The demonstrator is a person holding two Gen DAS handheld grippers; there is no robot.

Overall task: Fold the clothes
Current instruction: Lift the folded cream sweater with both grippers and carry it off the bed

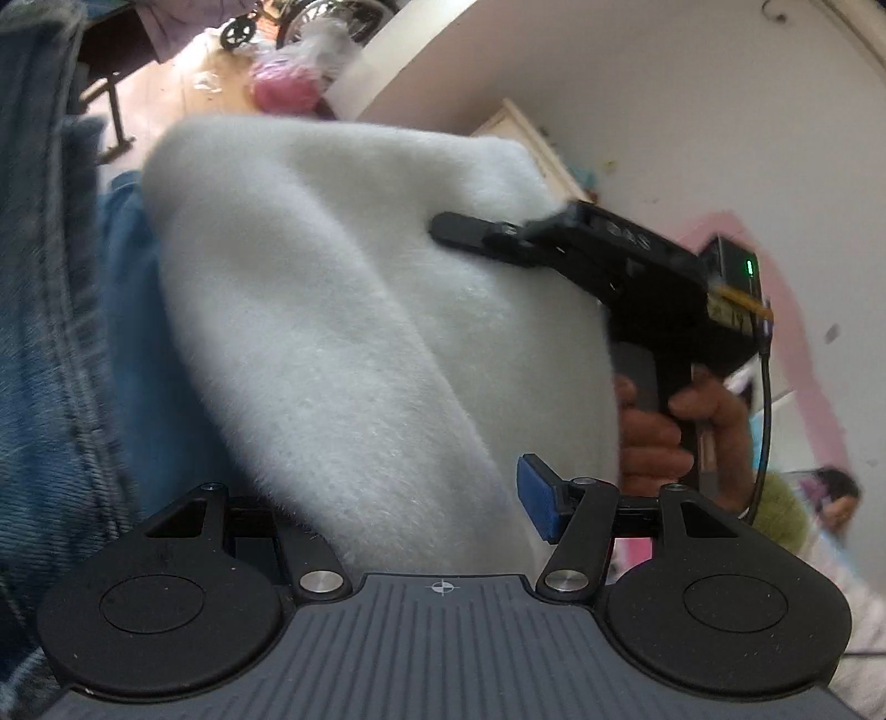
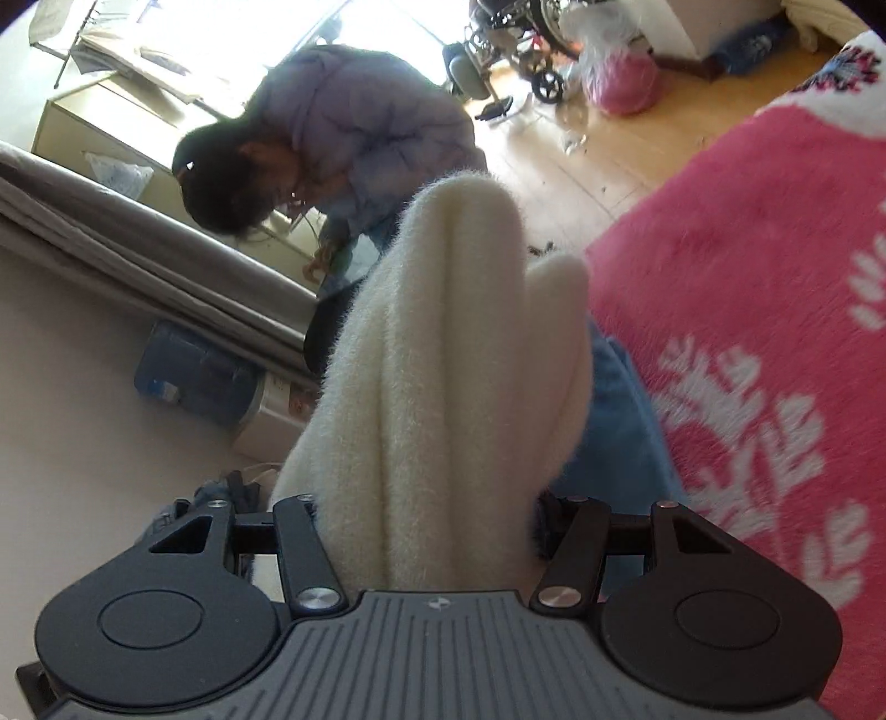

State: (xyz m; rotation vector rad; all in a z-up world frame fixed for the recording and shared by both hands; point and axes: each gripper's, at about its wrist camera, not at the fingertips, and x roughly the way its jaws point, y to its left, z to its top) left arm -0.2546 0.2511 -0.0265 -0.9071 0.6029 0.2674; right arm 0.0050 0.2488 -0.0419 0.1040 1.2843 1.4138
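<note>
Both tools pinch the fluffy white fleece garment, the left tool and right tool holding it up over blue denim clothing. Thick slippery pile bunched unevenly could slip out, spoiling the fold.

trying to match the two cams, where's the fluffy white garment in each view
Left wrist: fluffy white garment fills the centre, between the left gripper's fingers.
Right wrist: it rises from bottom centre, bunched in folds.
Shared landmark: pink bag on the wooden floor.

Home bedroom: pink floral blanket, wood floor, cabinet, wheelchair, bent-over person.
</note>
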